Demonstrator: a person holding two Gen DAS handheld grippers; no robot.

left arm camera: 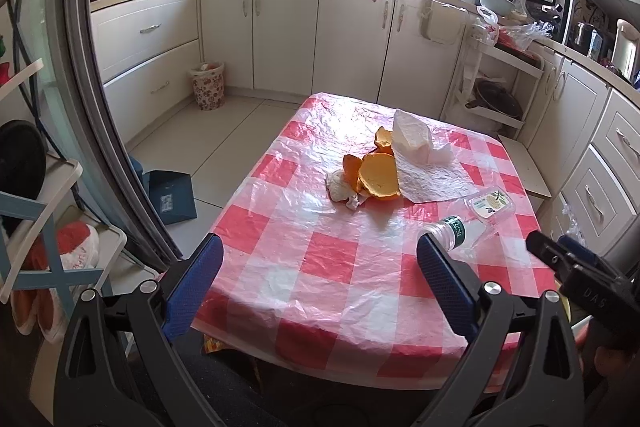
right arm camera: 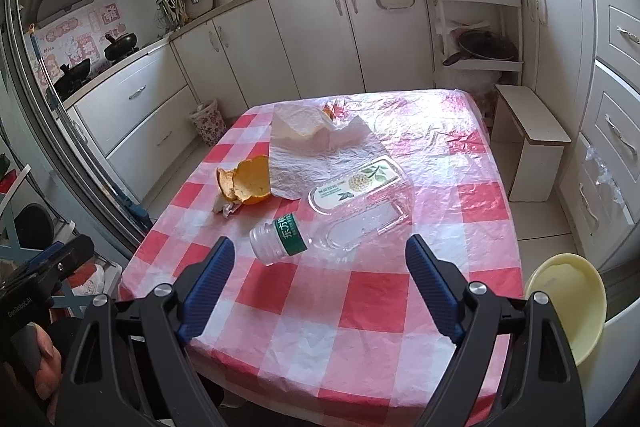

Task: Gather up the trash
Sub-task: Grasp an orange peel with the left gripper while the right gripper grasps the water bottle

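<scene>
Nearest the lens in each wrist view are the blue-padded fingers, spread wide and holding nothing: the right gripper (right arm camera: 316, 281) hangs over the near edge of the tabletop (right arm camera: 360, 299), and the left gripper (left arm camera: 318, 277) does the same further toward the near left corner.

Just beyond the right jaws lies the plastic water bottle (right arm camera: 280, 237), on its side, white cap toward the near left, green label behind it. Its clear body runs away toward the far right, so the long axis sits on a diagonal across the line of the fingers. It is just ahead and slightly left of the gap's centre. Touching or just beside its far end is a clear plastic clamshell box (right arm camera: 356, 183) with a fruit label, lid swung open.

Further out, near the middle of the checked cloth, sit the orange peels (right arm camera: 246, 185) with a small crumpled scrap against them, and behind them a rumpled paper towel (right arm camera: 304, 143) that the clamshell partly overlaps.

From the left gripper the bottle (left arm camera: 454, 231) lies off beyond the right fingertip, while the peels (left arm camera: 378, 175) are straight ahead but well apart.

The right hand looks better placed for the bottle; closing across its neck would likely need the wrist turned to square with that diagonal.

A floral waste bin (left arm camera: 208, 85) stands on the floor by the far cabinets, and a pale yellow bowl (right arm camera: 568, 299) sits off the table's near right corner.
</scene>
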